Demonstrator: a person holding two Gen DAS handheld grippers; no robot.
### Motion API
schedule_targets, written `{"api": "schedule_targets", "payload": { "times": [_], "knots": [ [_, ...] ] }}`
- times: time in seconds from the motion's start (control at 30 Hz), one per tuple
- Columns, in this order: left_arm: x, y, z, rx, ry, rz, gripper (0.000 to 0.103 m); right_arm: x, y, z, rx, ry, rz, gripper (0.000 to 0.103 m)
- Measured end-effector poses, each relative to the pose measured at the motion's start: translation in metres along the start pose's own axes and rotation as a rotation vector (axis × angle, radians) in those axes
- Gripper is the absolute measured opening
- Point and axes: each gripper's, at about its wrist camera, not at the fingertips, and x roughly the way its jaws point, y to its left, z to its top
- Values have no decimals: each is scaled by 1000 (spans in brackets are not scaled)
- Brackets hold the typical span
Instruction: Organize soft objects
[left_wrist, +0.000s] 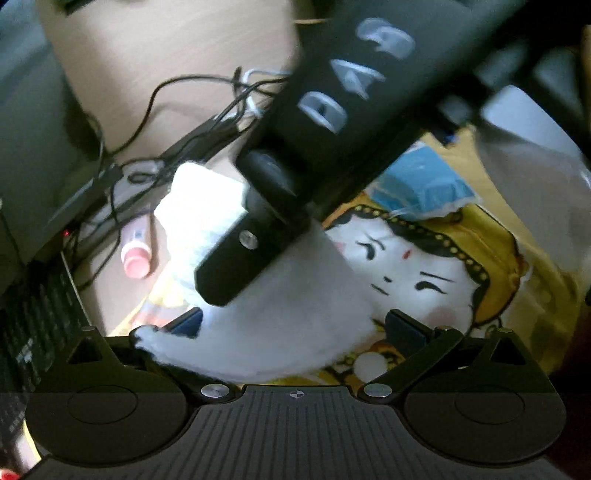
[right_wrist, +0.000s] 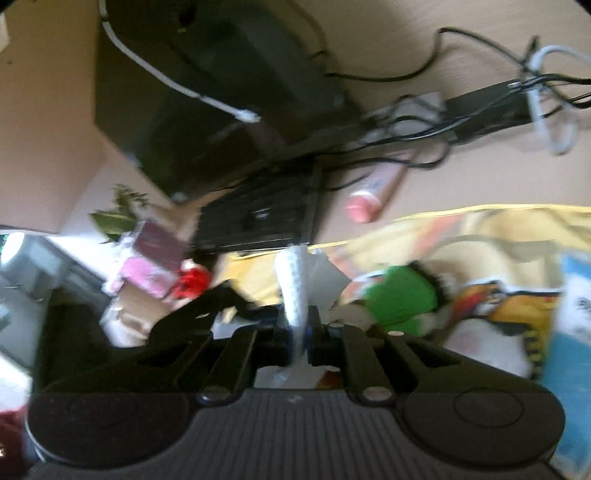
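White tissue (right_wrist: 293, 291) is pinched in the right gripper (right_wrist: 297, 326), fingers nearly closed on it; the tissue stands up in a thin embossed strip between them, with a crumpled bit showing below near the gripper body. From the left wrist view, white fluffy fabric (left_wrist: 280, 325) spreads across between the fingers of the left gripper (left_wrist: 293, 328); fingers wide apart, left blue pad touching the fabric edge, can't tell if anything is actually clamped. The right gripper's black body (left_wrist: 295, 162), lettered "DAS", crosses diagonally above the fabric. Just beyond it a white folded soft piece (left_wrist: 199, 206). All of it lies on a yellow printed cloth (left_wrist: 491, 254) with a cartoon face; a blue packet (left_wrist: 424, 184) sits on the cloth. Pink tube (left_wrist: 136, 251) on the beige desk (left_wrist: 166, 48), beside black cables (left_wrist: 192, 110) and a keyboard (right_wrist: 258, 214). Right view heavily blurred; green patch (right_wrist: 399, 295) on the cloth, unclear what.
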Motion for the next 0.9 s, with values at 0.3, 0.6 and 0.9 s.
{"api": "schedule_targets", "payload": {
  "times": [0.3,0.6,0.9],
  "knots": [
    [11,4,-1,4,13,-5,103,-9,-23,-14,22,-7,-130,13],
    [15,15,-4,-60,38,-57,103,13,-47,-23,79,64,-191,13],
    [9,35,-9,-255,58,-217,103,4,-32,-15,81,45,-143,9]
  ]
}}
